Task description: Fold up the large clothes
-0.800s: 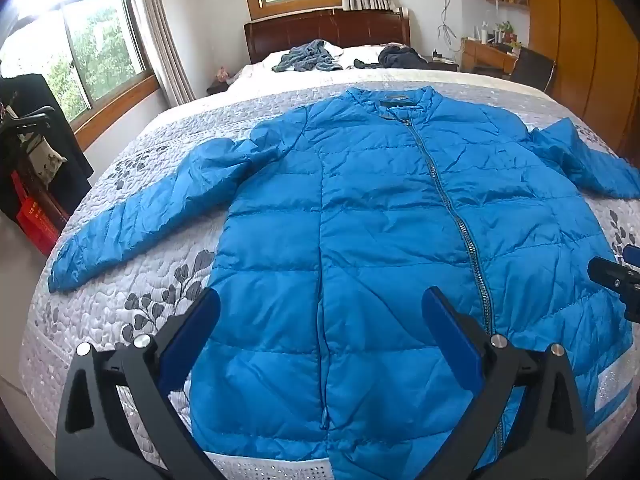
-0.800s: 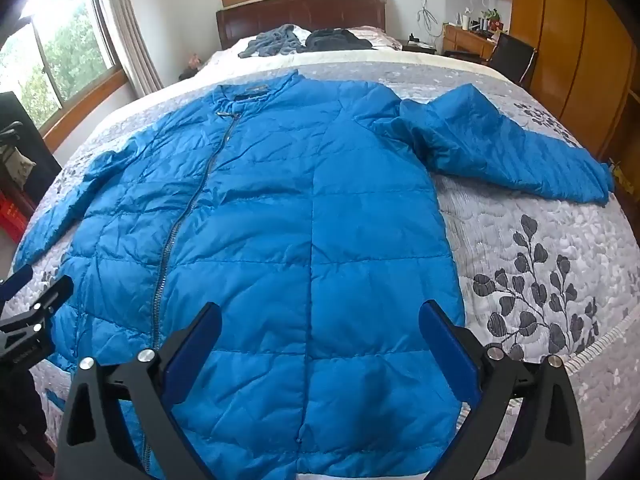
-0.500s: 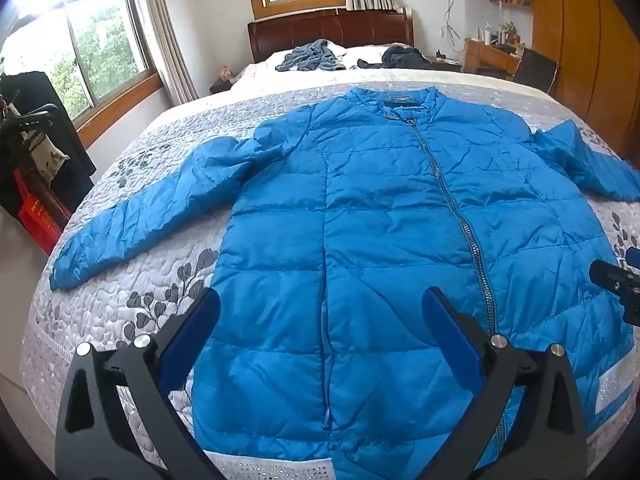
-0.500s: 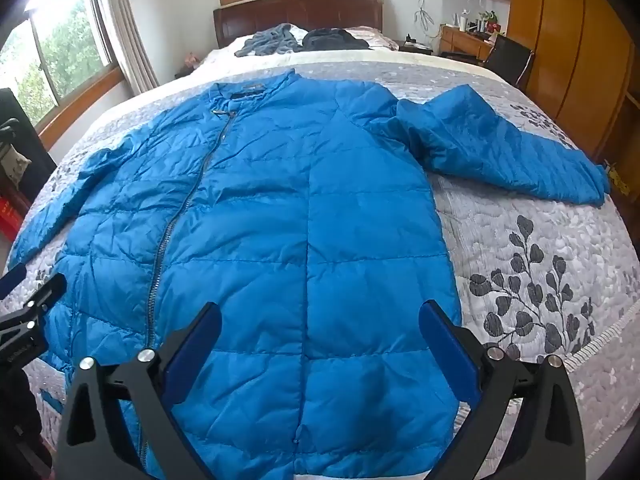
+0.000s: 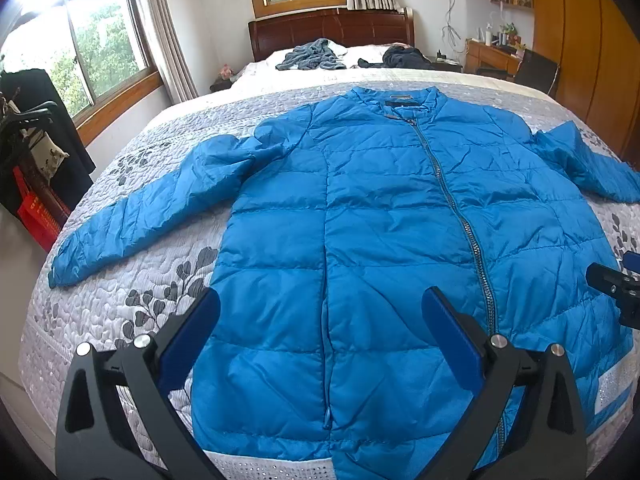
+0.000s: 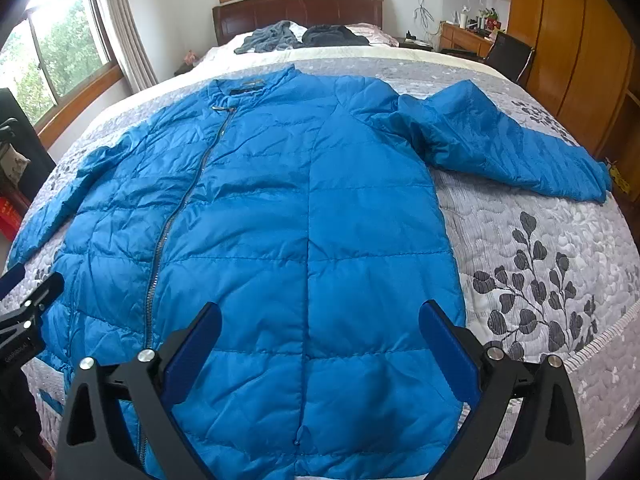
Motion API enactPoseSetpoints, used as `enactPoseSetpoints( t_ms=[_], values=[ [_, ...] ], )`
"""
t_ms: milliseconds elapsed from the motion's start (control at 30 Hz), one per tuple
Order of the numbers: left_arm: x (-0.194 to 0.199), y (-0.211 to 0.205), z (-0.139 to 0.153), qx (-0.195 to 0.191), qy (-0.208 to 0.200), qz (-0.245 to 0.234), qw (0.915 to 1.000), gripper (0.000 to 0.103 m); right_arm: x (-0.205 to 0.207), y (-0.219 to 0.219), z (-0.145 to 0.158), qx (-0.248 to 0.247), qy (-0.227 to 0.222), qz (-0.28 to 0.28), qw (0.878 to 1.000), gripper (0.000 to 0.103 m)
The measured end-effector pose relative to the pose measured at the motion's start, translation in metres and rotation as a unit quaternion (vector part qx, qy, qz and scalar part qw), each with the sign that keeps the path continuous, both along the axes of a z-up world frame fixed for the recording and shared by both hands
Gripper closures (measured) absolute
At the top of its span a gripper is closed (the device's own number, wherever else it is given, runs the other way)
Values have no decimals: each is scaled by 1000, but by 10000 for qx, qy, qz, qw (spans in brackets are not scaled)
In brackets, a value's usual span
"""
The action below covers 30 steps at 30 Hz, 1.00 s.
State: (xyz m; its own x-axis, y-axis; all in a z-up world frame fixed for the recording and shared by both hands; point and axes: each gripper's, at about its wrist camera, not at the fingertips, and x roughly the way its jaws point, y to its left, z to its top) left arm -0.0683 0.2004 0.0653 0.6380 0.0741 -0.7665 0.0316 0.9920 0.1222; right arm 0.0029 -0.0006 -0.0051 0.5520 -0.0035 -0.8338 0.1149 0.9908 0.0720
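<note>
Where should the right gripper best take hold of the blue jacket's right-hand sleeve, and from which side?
Probably at the cuff, approached from the bed's outer right edge. The sleeve lies flat, stretched away from the jacket, so its free end folds inward easily.

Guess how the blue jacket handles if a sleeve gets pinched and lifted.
Likely floppy: the jacket lies flat and creased on the bed, so the sleeve would drape. Probably light for its bulk, given the puffy quilting. The shiny shell may slip in the jaws; both grippers, left and right, stand open.

home bedroom | bed (image 5: 120,208) – wooden headboard (image 5: 332,30) – curtained windows (image 5: 104,52)
</note>
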Motion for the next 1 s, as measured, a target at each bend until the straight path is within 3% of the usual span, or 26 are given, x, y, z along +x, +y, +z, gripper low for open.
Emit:
enactPoseSetpoints(
  t_ms=[1000],
  values=[
    [0, 0, -1, -7, 25, 5, 10000, 3, 1, 3, -4, -17, 22, 18, 10000, 4]
  ],
)
